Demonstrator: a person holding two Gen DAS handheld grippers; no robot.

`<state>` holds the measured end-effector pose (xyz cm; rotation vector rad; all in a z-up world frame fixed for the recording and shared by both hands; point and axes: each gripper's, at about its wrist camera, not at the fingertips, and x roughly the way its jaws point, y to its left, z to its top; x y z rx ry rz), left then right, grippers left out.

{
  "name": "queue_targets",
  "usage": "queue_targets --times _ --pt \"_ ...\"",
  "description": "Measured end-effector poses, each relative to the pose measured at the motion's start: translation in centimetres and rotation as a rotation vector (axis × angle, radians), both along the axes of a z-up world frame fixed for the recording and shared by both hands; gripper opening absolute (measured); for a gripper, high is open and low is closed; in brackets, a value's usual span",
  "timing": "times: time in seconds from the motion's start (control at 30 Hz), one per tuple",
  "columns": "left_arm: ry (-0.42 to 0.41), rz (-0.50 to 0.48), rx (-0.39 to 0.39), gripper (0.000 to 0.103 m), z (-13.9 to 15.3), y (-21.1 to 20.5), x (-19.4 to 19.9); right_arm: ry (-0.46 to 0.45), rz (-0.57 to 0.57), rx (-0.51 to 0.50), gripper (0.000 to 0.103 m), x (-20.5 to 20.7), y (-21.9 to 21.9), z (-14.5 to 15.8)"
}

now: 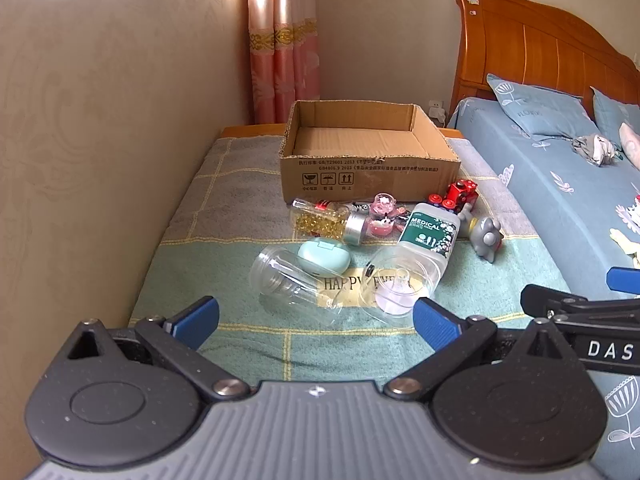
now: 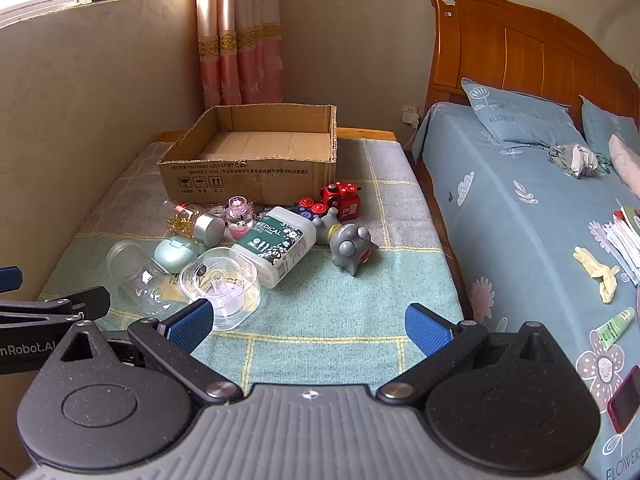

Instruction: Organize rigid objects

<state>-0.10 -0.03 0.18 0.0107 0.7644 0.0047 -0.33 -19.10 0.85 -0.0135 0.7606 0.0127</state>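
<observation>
An open cardboard box (image 1: 368,160) (image 2: 256,160) stands empty at the back of a cloth-covered table. In front of it lie a jar of yellow capsules (image 1: 326,222), a pink globe toy (image 1: 383,216), a MEDICAL bottle (image 1: 430,236) (image 2: 280,244), a red toy train (image 1: 456,196) (image 2: 340,200), a grey figure (image 1: 486,236) (image 2: 350,248), a mint case (image 1: 324,256), a clear cup (image 1: 288,280) and a clear tub (image 1: 396,288) (image 2: 220,284). My left gripper (image 1: 316,322) is open, just short of the cup and tub. My right gripper (image 2: 308,324) is open over bare cloth, beside the tub.
A beige wall (image 1: 100,140) runs along the table's left side. A bed (image 2: 540,220) with blue sheets, pillows and loose items adjoins on the right. A pink curtain (image 1: 284,40) hangs behind the box. The right gripper's arm (image 1: 580,312) shows at the left view's right edge.
</observation>
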Motion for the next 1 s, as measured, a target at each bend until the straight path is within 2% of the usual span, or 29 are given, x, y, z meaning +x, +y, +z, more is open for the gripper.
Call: queue_targets --times 1.0 --pt "0.003 0.000 0.002 0.102 0.31 0.31 0.13 -0.019 0.002 0.004 0.103 0.01 -0.07 0.24"
